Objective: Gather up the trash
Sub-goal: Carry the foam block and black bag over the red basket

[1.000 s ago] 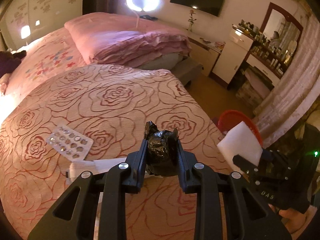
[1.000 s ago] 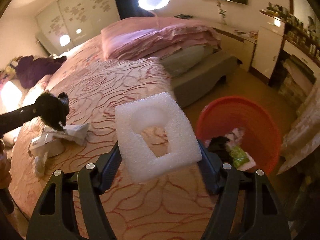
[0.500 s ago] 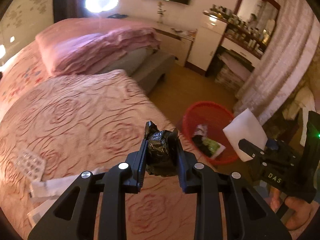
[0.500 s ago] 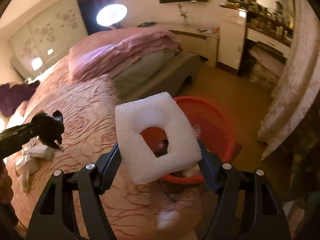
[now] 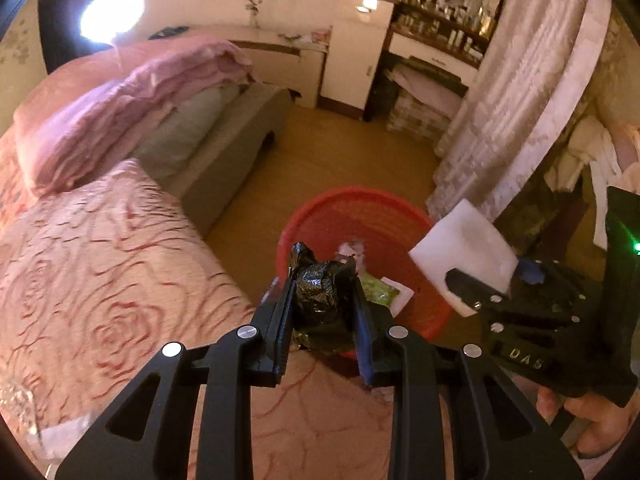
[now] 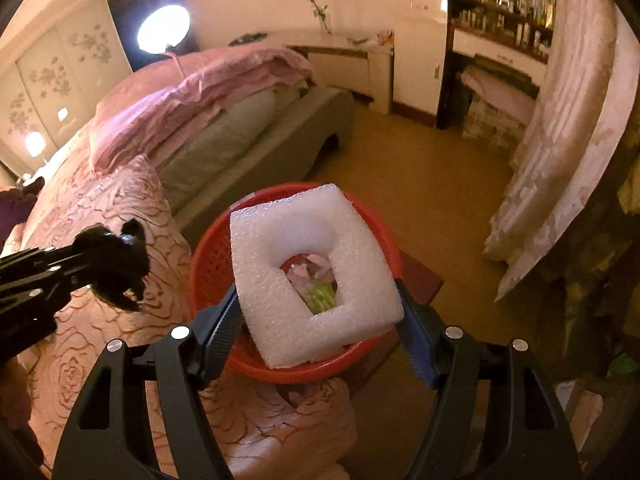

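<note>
My left gripper is shut on a crumpled black plastic bag and holds it over the near rim of the red trash basket on the floor. My right gripper is shut on a white foam frame with a hole in its middle, held above the same basket. The basket holds green and white scraps. The foam and right gripper also show at the right of the left wrist view. The black bag shows at the left of the right wrist view.
The bed with a rose-patterned pink cover lies left of the basket, its edge touching the basket's side. A folded pink quilt lies further back. A curtain hangs right. Cabinets and shelves stand beyond open brown floor.
Both grippers have swung right, away from the bed and over the red basket. Each still holds its piece of trash. The papers and blister pack on the bed have left the views.
</note>
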